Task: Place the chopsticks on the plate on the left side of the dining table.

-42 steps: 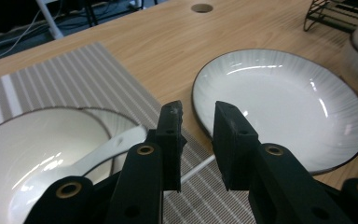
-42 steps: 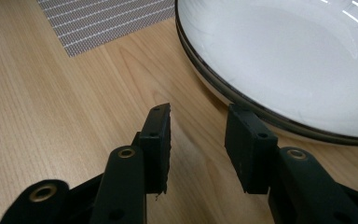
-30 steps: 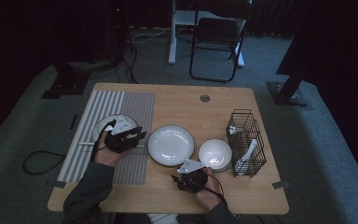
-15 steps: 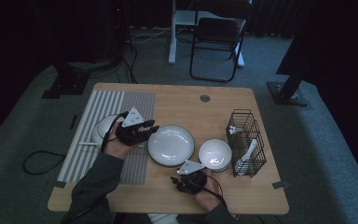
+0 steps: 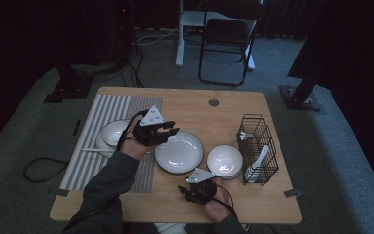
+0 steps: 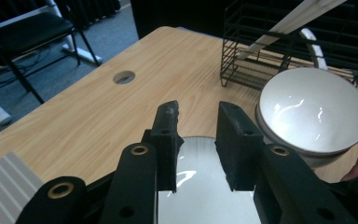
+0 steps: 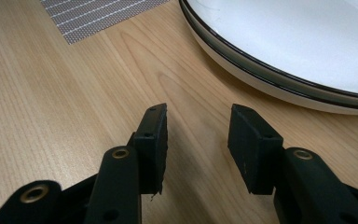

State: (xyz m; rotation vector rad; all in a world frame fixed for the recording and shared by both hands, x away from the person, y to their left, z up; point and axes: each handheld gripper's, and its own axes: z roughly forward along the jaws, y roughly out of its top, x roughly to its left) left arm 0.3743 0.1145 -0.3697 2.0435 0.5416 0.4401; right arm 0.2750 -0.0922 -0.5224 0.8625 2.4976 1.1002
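Observation:
My left gripper [image 5: 171, 129] hovers over the left rim of a large white plate with a dark edge [image 5: 180, 152] in the middle of the table. Its jaws are open and hold nothing [image 6: 198, 126]; beneath them lies the plate [image 6: 191, 196]. A white bowl [image 5: 224, 161] sits to the plate's right, also in the left gripper view [image 6: 314, 109]. My right gripper [image 5: 184, 191] is low near the table's front edge, open and empty [image 7: 198, 126], just short of the plate's rim [image 7: 298, 51].
A striped grey mat [image 5: 102, 161] covers the table's left side, with a small white bowl on a saucer [image 5: 112, 134] on it. A black wire basket [image 5: 258, 146] holding utensils stands at the right. A folding chair [image 5: 226, 34] is beyond the table.
My left gripper has risen from the small bowl on the mat and moved right, over the large plate's left rim. The right hand has stayed put.

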